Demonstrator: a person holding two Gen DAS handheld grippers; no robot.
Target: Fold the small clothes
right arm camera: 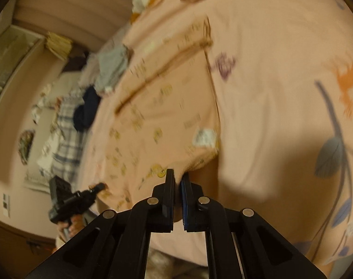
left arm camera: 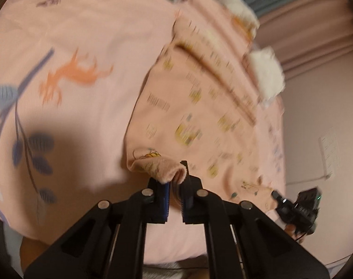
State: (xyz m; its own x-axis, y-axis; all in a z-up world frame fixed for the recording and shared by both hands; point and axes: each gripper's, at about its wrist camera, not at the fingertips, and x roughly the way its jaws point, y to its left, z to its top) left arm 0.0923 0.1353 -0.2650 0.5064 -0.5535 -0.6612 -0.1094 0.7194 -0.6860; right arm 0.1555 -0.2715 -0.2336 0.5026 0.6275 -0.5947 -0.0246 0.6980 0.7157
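Note:
A small pink garment point(left arm camera: 195, 107) with little yellow prints lies spread on the pink bedspread point(left arm camera: 83, 34). My left gripper point(left arm camera: 174, 181) is shut on its near left corner, and the cloth curls over the fingertips. My right gripper point(right arm camera: 178, 179) is shut on the garment's point(right arm camera: 167, 107) other near corner, beside a white label point(right arm camera: 204, 137). The right gripper also shows at the lower right of the left wrist view point(left arm camera: 275, 195). The left gripper shows at the lower left of the right wrist view point(right arm camera: 102, 186). Both views are blurred by motion.
The bedspread point(right arm camera: 281, 69) has orange and blue leaf prints. More clothes lie at its far edge: white and grey pieces point(left arm camera: 267, 74), a grey piece point(right arm camera: 113, 65) and a dark blue one point(right arm camera: 88, 109). A plaid cloth point(right arm camera: 67, 137) lies on the floor beside the bed.

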